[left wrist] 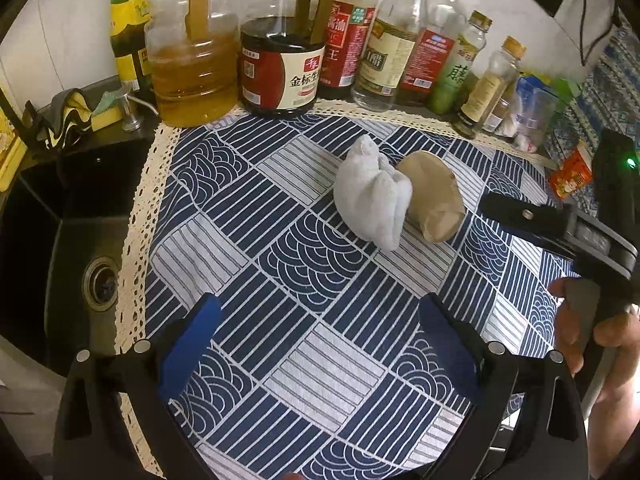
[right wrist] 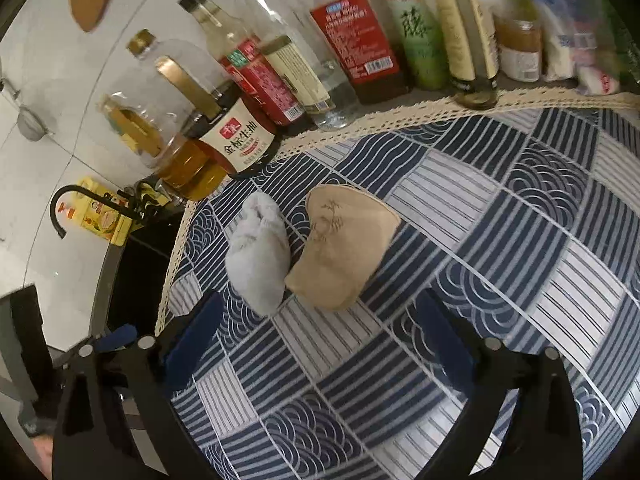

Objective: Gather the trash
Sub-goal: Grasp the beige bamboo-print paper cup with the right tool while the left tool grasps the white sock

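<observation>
Your left gripper [left wrist: 316, 344] is wide open and holds nothing; its blue pads [left wrist: 188, 346] hang above the patterned cloth [left wrist: 320, 360] of the worktop, well short of the trash. Your right gripper [right wrist: 316, 336] is also fully open and empty, but it is much closer: its left pad [right wrist: 192, 344] is just beside the lower end of the white crumpled tissue [right wrist: 260, 256].

The two pieces of trash lie together near the middle of the cloth. The white crumpled tissue [left wrist: 372, 196] touches the beige paper piece [left wrist: 434, 200] on its right. The beige paper piece [right wrist: 344, 248] looks like a folded cup or cone, with a faint printed drawing which I cannot read.

I judge that both pieces are very light and soft. The tissue will squash easily, so you can close on its thick middle without care for damage. The beige paper is a little stiffer and smoother; take it across the folded body, not at the thin edge, because an edge may slip out. Since they touch, one piece may be pushed away when you take the other.

Behind them a row of bottles [left wrist: 384, 40] stands at the back of the worktop. The dark soy sauce jug [left wrist: 280, 68] shows "金标生抽" in the right wrist view. One clear bottle's label ends in "醋", and a green one [left wrist: 452, 80] shows "藤". The black sink [left wrist: 80, 240] is at the left of the cloth.
</observation>
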Motion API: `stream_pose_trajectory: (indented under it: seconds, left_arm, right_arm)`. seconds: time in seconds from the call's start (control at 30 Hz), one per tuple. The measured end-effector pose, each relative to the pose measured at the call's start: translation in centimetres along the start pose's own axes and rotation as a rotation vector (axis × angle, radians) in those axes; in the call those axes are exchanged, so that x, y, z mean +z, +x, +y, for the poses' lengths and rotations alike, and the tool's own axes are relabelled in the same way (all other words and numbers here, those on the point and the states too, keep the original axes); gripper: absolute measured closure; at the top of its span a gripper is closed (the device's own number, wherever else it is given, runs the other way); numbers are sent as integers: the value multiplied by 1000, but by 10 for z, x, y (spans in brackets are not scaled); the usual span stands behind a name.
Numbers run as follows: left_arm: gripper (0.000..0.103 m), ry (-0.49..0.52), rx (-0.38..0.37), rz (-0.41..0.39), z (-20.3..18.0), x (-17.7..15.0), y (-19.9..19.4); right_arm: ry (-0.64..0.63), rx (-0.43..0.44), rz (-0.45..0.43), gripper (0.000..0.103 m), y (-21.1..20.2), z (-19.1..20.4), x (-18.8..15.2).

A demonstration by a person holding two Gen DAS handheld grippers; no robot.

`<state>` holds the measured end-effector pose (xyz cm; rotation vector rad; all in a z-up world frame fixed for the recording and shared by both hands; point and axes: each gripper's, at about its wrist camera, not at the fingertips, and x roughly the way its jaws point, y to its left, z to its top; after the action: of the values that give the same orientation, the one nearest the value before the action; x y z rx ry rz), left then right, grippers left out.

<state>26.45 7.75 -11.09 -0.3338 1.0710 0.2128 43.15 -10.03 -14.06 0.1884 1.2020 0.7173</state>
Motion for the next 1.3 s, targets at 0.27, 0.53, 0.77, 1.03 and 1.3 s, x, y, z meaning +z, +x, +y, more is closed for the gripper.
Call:
stream_pose_trajectory:
  seconds: [0.27, 0.53, 0.77, 1.03, 1.3]
  left_arm:
    - [7, -21, 30, 19, 6, 6, 7]
    - [7, -33, 33, 29, 8, 13, 15]
    - [7, -24, 30, 37, 2, 20, 22]
    - [7, 3, 28, 50, -9, 32, 34]
    - [7, 61, 42, 75, -29, 51, 53]
  right_arm:
    - [78, -4, 98, 28, 42, -13, 22]
    - [112, -15, 170, 37, 62, -18, 28]
    - [149, 30, 205, 52, 68, -27, 32]
    - [159, 55, 187, 53, 59, -33, 35]
    - [145, 56, 135, 53, 22, -48, 38]
